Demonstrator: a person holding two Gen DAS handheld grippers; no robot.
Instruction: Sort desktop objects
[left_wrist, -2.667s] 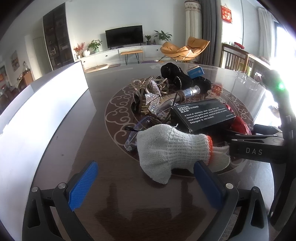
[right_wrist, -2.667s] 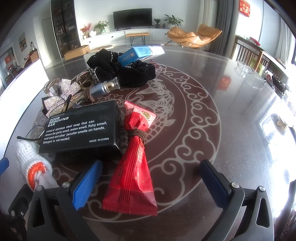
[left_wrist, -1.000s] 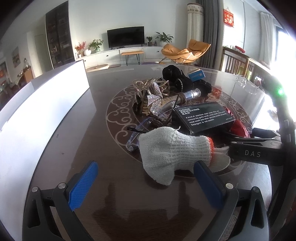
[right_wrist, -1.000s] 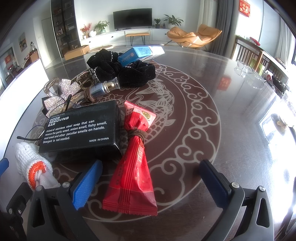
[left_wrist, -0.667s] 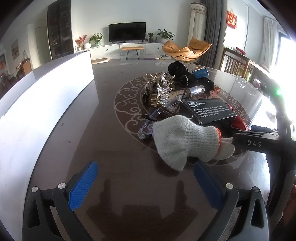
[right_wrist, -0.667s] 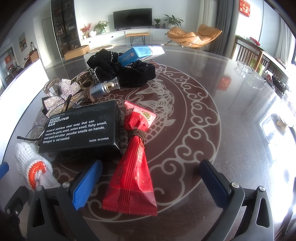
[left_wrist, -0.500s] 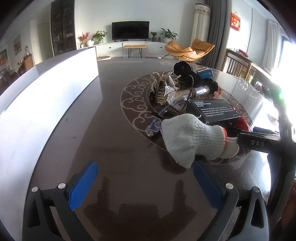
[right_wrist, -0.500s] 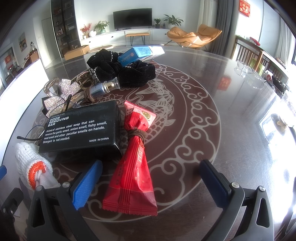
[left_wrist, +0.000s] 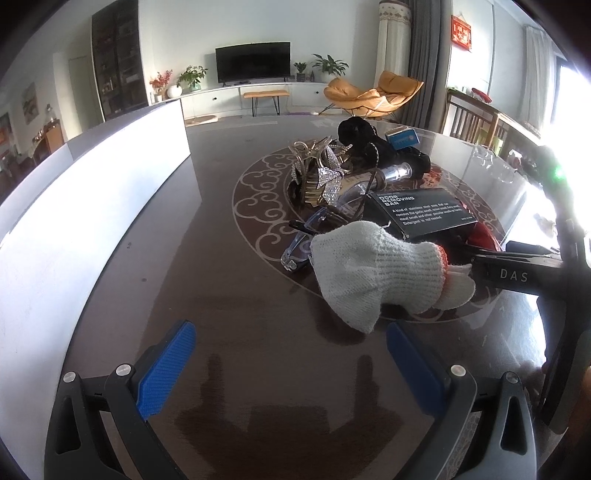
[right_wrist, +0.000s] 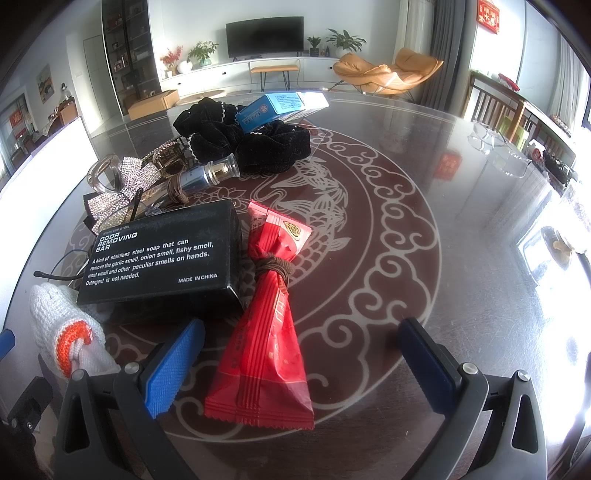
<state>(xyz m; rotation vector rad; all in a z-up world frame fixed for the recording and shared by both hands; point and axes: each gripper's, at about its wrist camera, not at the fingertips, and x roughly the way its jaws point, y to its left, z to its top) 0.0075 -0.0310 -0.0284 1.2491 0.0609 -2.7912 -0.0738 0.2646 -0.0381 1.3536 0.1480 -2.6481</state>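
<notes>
Clutter sits heaped on the dark round table (right_wrist: 461, 206): a black box (right_wrist: 159, 258) printed "ODOR REMOVING BAR" lies beside a red packet (right_wrist: 266, 350) tied with a brown hair band; behind them a small glass bottle (right_wrist: 210, 171), a black scrunchie (right_wrist: 255, 144) with a blue box (right_wrist: 273, 107) on top, and glittery hair clips (left_wrist: 325, 175); a white glove (left_wrist: 373, 273) with an orange cuff rests near the black box, partly over clear glasses (left_wrist: 299, 240); the left claw (left_wrist: 288, 358) is spread wide over bare table, empty; the right claw (right_wrist: 303, 354) is also wide, its fingers either side of the red packet's lower end, not touching it.
</notes>
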